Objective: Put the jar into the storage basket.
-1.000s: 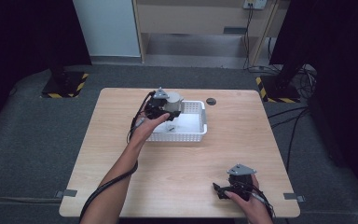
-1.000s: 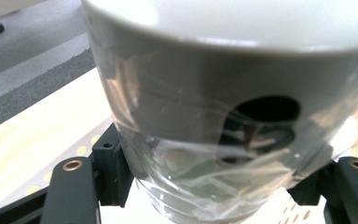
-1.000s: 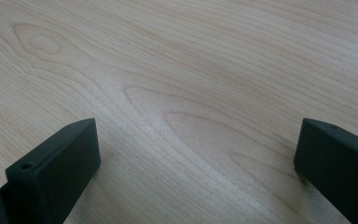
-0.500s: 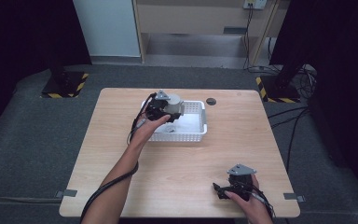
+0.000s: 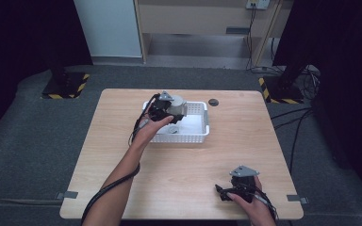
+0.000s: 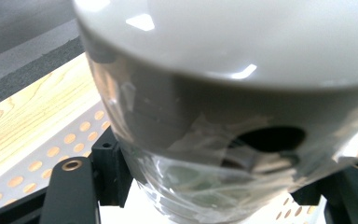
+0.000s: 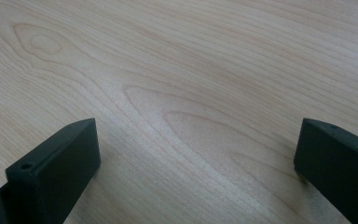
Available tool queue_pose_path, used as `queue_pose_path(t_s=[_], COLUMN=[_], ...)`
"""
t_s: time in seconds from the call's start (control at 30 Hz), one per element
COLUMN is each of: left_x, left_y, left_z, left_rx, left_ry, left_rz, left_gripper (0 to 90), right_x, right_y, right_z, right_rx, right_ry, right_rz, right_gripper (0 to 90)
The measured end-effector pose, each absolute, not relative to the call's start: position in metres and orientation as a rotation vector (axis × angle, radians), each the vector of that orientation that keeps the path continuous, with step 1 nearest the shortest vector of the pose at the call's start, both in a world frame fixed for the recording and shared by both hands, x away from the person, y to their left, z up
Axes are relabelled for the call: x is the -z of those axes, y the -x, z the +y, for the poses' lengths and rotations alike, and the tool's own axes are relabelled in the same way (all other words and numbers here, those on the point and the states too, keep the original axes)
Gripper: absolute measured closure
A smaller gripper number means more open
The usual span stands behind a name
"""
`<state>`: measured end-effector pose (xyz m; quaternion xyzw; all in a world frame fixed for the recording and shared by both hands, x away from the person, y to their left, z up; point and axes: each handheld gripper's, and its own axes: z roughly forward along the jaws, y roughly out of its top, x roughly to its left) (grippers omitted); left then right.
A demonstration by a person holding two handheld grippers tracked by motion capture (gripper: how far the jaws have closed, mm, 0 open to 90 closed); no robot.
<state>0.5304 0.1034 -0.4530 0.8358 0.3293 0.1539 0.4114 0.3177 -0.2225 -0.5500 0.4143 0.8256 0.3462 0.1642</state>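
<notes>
Above the white perforated plastic basket (image 5: 200,123), upper centre, the left gripper (image 5: 168,107) has barely shifted, clamping a clear glass jar with grey lid (image 6: 223,107). Lower right, the right gripper (image 5: 227,193) stays wide, empty.

Clear, white-lidded jar (image 6: 223,116) over white perforated basket (image 5: 195,136)

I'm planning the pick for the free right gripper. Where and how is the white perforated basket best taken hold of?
Grip the white basket by its thin upright right-hand wall, coming down from above with one jaw inside and one outside. That rim faces the open right gripper. The left gripper holds a glass jar over the basket's left part, so that side looks crowded.
</notes>
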Motion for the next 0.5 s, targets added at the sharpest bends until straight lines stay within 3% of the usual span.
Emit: queue_pose_path(t_s=[0.5], left_x=[0.4536], left_y=[-0.5274], left_z=[0.1068], left_rx=[-0.381], left_ry=[-2.097], left_rz=[0.845], left_gripper=[29.1], right_x=[0.5501], right_y=[-0.3176], right_z=[-0.2224], right_rx=[-0.988], right_ry=[-1.183], right_rz=[2.352], right_gripper=[0.4])
